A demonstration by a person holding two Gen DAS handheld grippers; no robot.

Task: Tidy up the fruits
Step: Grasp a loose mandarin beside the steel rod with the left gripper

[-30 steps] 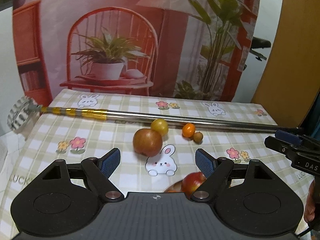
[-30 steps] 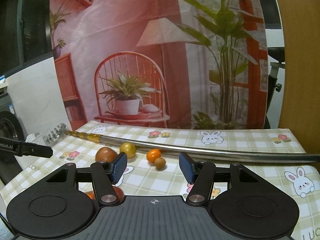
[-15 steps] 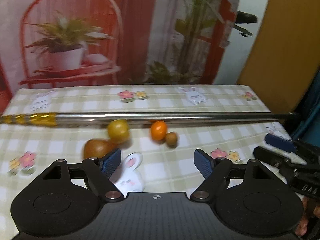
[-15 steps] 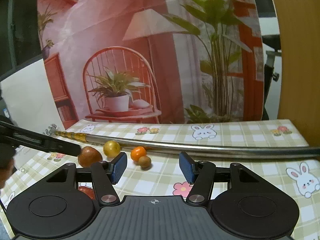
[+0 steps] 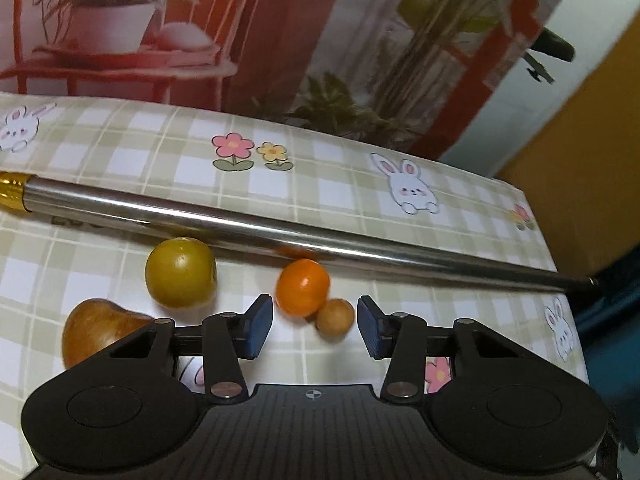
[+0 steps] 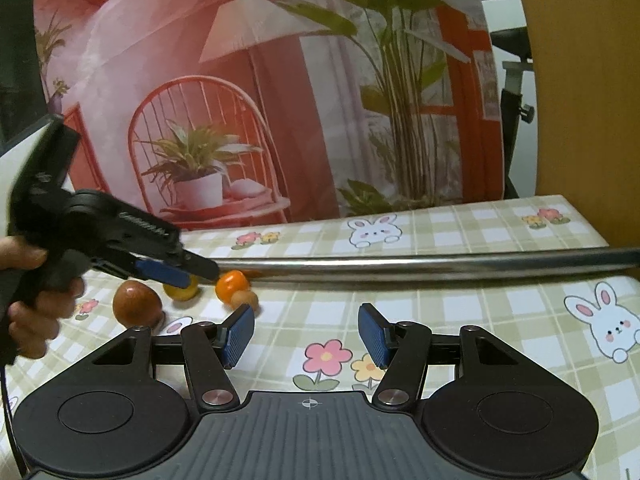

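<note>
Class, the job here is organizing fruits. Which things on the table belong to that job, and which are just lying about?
Part of the job:
- orange fruit
- small brown fruit
- yellow-green fruit
- reddish-brown fruit
- left gripper, jaws closing, nothing gripped yet

Just lying about:
- long metal pole
- checked tablecloth

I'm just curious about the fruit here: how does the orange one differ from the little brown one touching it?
The orange fruit is bright and glossy; the small brown fruit is dull tan. The orange fruit is clearly larger than the brown fruit. The orange fruit lies nearer the metal pole, the brown fruit nearer the left gripper, whose jaws are closing. Both are round and rest on the checked tablecloth.
</note>
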